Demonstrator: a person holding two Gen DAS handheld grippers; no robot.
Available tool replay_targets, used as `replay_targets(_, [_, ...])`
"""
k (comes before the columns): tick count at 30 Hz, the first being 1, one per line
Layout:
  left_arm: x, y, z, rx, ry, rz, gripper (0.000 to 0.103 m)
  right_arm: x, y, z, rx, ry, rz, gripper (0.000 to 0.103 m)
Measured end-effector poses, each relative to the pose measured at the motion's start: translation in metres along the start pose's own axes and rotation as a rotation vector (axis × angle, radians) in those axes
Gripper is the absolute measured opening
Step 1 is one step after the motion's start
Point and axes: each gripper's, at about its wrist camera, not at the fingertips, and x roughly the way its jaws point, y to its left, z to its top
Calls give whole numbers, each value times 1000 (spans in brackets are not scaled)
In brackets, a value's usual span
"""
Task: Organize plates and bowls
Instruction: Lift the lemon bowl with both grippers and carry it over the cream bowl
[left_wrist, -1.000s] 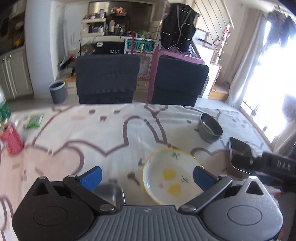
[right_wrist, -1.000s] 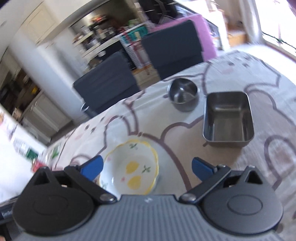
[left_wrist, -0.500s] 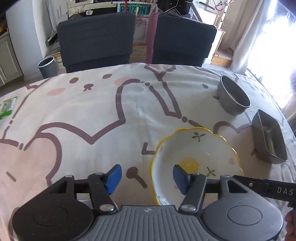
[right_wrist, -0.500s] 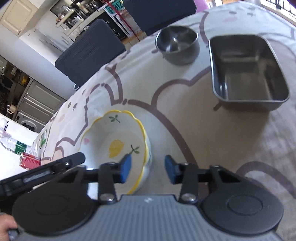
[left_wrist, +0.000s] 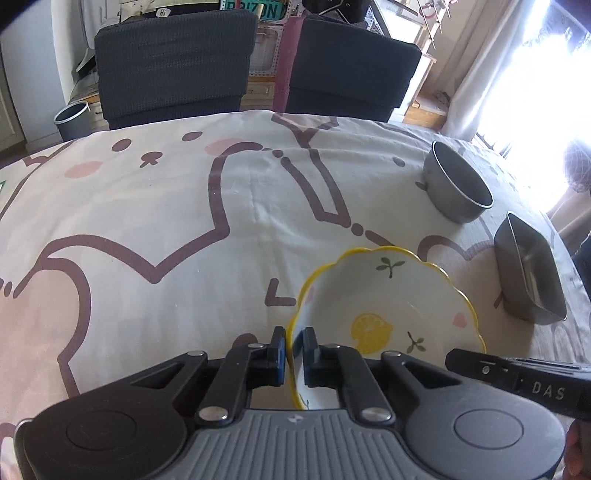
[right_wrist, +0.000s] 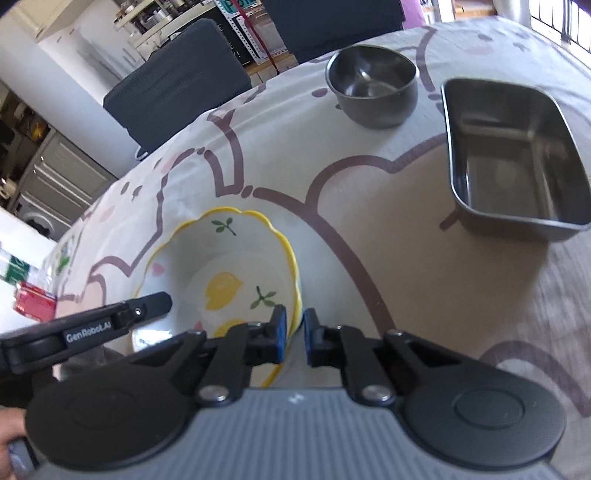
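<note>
Yellow-rimmed ceramic bowl (left_wrist: 388, 317) sits mid-table with my left gripper (left_wrist: 294, 349) and right gripper (right_wrist: 294, 330) just closed onto opposite rim edges, while steel bowl (right_wrist: 373, 86) and steel tray (right_wrist: 513, 158) stand unstacked beyond.

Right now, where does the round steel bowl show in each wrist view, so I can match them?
Left wrist: round steel bowl at the right, upper-middle, beyond the rectangular steel tray.
Right wrist: round steel bowl at top, right of centre, left of the tray.
Shared landmark: the lemon-patterned bowl, low in both views.
</note>
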Motion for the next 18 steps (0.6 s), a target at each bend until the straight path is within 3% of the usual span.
replay_targets(8, [-23,-10,-1,10,-71,-2,7,-5,-3,3,-14,-34,3,10])
replay_targets(18, [-84,-28,-14,24,-170,1,7,-60,4,0,-73,-166,41,9])
